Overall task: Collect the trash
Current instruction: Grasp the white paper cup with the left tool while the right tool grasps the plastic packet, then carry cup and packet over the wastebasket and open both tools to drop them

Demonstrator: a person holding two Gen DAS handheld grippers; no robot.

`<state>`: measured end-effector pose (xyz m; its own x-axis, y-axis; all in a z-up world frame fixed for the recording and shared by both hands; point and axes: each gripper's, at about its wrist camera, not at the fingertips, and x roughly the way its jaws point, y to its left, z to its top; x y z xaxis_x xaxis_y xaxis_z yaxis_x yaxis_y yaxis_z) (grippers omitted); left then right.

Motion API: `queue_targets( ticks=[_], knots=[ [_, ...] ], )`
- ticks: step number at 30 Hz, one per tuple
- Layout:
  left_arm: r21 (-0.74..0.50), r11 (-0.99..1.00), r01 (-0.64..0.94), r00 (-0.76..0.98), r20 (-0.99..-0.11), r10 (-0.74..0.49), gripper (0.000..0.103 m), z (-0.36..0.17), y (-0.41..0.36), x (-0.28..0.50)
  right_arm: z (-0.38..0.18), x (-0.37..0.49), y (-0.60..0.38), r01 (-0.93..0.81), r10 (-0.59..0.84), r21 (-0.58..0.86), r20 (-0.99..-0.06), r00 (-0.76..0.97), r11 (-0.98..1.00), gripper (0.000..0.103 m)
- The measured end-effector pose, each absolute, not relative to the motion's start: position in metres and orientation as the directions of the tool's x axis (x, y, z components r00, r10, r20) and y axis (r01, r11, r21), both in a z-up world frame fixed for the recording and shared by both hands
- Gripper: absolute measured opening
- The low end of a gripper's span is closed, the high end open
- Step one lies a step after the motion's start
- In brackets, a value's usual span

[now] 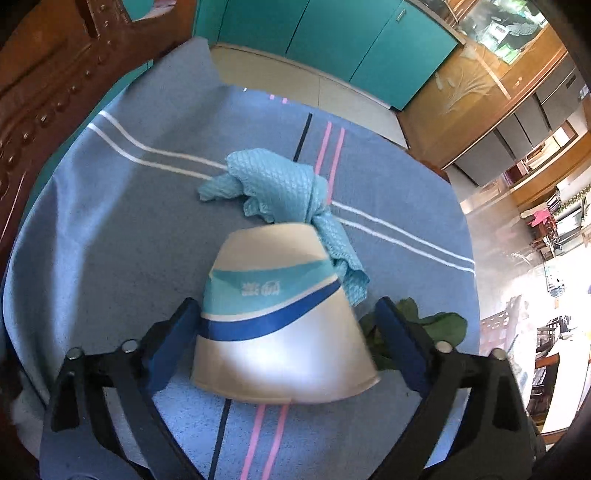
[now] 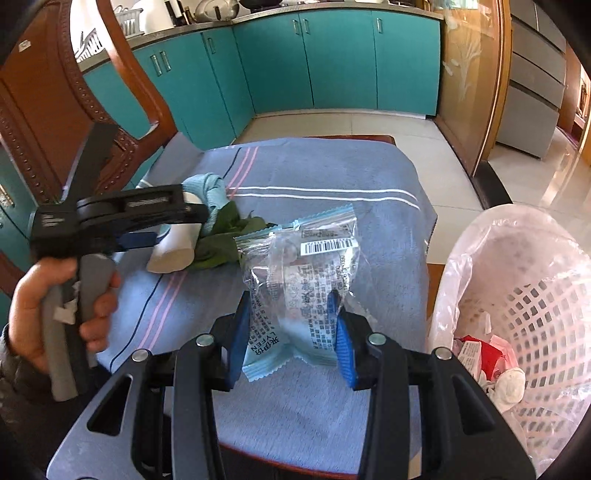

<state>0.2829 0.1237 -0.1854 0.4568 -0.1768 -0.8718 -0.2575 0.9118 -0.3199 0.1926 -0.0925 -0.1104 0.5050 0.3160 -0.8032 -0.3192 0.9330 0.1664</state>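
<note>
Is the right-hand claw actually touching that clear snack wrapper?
Touching. In the right wrist view, both blue pads of the right gripper press against the sides of the clear snack wrapper, holding it.

A home kitchen here: teal cabinets point(image 2: 332, 59) run under a countertop point(image 2: 258, 11) crowded with a dish rack point(image 2: 110, 29) and pots, tiled floor point(image 2: 369, 125) below, a carved wooden chair point(image 2: 48, 122) beside the cloth-covered table point(image 2: 332, 166).
</note>
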Motion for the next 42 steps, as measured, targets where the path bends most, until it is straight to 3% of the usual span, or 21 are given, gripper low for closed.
queue_targets(
  ticks=[9, 15, 21, 34, 42],
  knots=[
    [-0.303, 0.919, -0.253, 0.506, -0.851, -0.142, 0.084, -0.175, 0.125, 0.245, -0.115, 0.186, -0.086, -0.355, 0.346, 0.182, -0.806, 0.481, 0.917, 0.041],
    [-0.095, 0.973, -0.212, 0.61, -0.79, 0.056, 0.085, -0.136, 0.104, 0.205, -0.117, 0.182, -0.086, -0.352, 0.318, 0.148, -0.81, 0.493, 0.924, 0.041],
    [0.014, 0.976, -0.219, 0.67, -0.725, 0.16, 0.085, -0.105, 0.094, 0.179, -0.115, 0.175, -0.077, -0.366, 0.3, 0.114, -0.808, 0.506, 0.924, 0.041],
    [-0.007, 0.98, -0.201, 0.674, -0.726, 0.133, 0.085, -0.095, 0.091, 0.149, -0.115, 0.166, -0.07, -0.378, 0.306, 0.114, -0.811, 0.498, 0.919, 0.041],
    [-0.003, 0.982, -0.191, 0.697, -0.705, 0.134, 0.085, -0.086, 0.084, 0.138, -0.073, 0.167, -0.1, -0.326, 0.324, 0.148, -0.737, 0.594, 0.934, 0.041]
  ],
)
